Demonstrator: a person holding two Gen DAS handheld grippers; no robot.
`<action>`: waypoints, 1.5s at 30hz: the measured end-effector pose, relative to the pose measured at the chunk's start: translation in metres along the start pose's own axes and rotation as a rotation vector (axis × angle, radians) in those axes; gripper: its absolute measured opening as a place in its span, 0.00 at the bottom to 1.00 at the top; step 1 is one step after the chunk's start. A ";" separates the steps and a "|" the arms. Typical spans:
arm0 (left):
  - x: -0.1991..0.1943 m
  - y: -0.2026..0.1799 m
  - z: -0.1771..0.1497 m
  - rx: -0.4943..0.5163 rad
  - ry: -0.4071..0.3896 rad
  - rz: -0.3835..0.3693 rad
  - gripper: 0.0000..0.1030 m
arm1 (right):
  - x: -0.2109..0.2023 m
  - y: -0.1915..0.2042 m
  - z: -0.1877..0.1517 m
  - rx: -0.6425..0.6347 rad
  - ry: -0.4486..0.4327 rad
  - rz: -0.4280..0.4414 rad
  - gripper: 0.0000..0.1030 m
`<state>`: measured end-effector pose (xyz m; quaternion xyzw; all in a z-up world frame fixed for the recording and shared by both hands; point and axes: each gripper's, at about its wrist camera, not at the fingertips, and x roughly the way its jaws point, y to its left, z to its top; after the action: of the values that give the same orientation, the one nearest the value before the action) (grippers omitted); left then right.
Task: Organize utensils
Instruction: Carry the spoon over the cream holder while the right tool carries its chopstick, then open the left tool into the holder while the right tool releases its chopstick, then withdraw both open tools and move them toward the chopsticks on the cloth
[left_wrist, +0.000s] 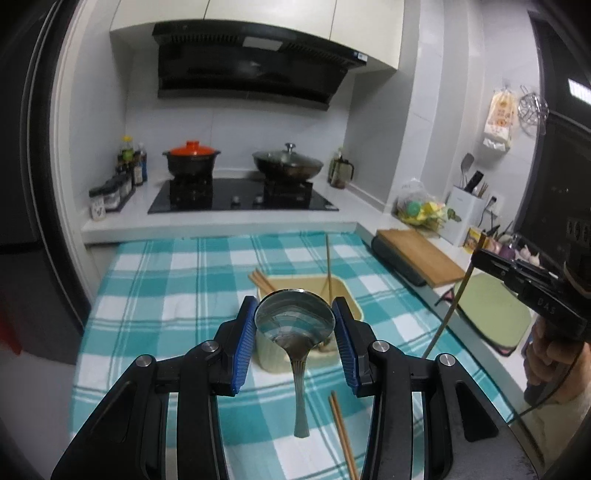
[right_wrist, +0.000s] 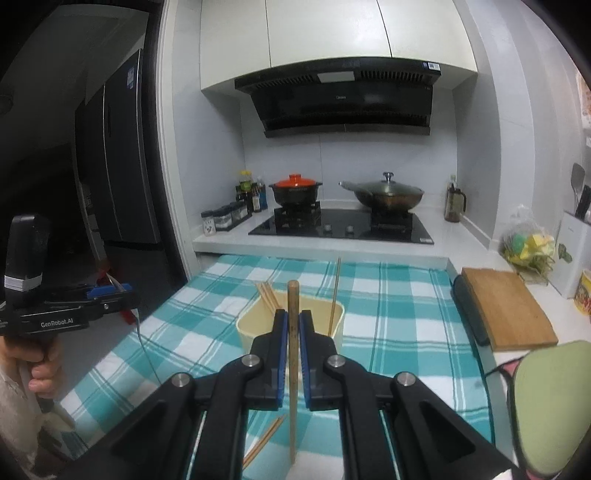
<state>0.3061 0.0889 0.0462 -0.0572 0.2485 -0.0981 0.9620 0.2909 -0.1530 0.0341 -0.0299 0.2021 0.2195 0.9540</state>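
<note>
Partway. My left gripper (left_wrist: 294, 325) clamps the spoon (left_wrist: 295, 321) by its bowl; right gripper (right_wrist: 293, 332) pinches a chopstick (right_wrist: 293, 354), both above the bin (right_wrist: 255, 325) mid-cloth (right_wrist: 388, 332). Chopsticks already in bin; loose pair (left_wrist: 341, 432) remains near the cloth's front edge.

A home kitchen: a black hob (right_wrist: 341, 225) sits under a range hood (right_wrist: 338, 96), bearing a red-lidded pot (right_wrist: 295, 190) and a lidded wok (right_wrist: 384, 192). Condiment bottles (right_wrist: 251, 195) stand left of the hob, a cutting board (right_wrist: 508, 308) to its right.
</note>
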 end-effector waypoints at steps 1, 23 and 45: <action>0.002 -0.001 0.014 0.005 -0.029 0.007 0.40 | 0.003 -0.002 0.013 -0.008 -0.024 -0.006 0.06; 0.221 0.026 0.016 -0.106 0.199 0.082 0.40 | 0.216 -0.026 0.043 -0.046 0.191 0.022 0.06; 0.014 0.026 -0.054 0.078 0.253 0.129 0.86 | 0.052 -0.007 0.018 -0.094 0.090 0.019 0.45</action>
<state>0.2961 0.1074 -0.0112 0.0090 0.3671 -0.0520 0.9287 0.3434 -0.1351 0.0301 -0.0828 0.2345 0.2361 0.9394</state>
